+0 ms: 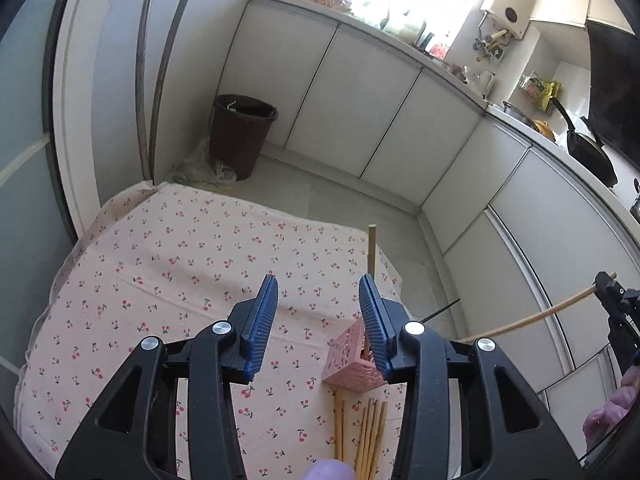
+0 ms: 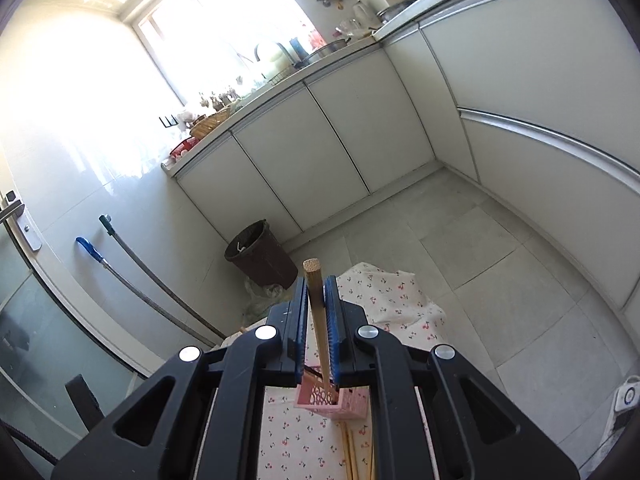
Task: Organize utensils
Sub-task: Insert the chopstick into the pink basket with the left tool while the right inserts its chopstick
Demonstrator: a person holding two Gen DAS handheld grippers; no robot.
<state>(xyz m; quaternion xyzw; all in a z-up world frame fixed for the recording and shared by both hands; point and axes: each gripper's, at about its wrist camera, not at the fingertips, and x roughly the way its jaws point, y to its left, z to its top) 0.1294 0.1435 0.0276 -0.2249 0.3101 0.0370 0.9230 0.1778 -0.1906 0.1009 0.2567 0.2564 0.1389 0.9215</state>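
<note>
My right tool [image 2: 316, 304] is clamped on a thin, light, stiff bamboo chopstick [image 2: 317, 312] near its top, above the pink perforated plastic holder [image 2: 332, 402]. My left tool [image 1: 318, 312] is spread and empty; more chopsticks [image 1: 366, 436] lie on the cherry-print table [image 1: 160, 264], best pinched mid-shaft.

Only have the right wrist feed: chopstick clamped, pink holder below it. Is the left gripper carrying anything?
Observer: No. The left gripper is open, with nothing between its jaws.
Operator: Anything already stowed?
Observer: Yes. One wooden chopstick stands upright in the pink holder.
Operator: Just that one?
Observer: No. A thin dark stick also leans out of the holder, tip pointing toward the cabinets.
</note>
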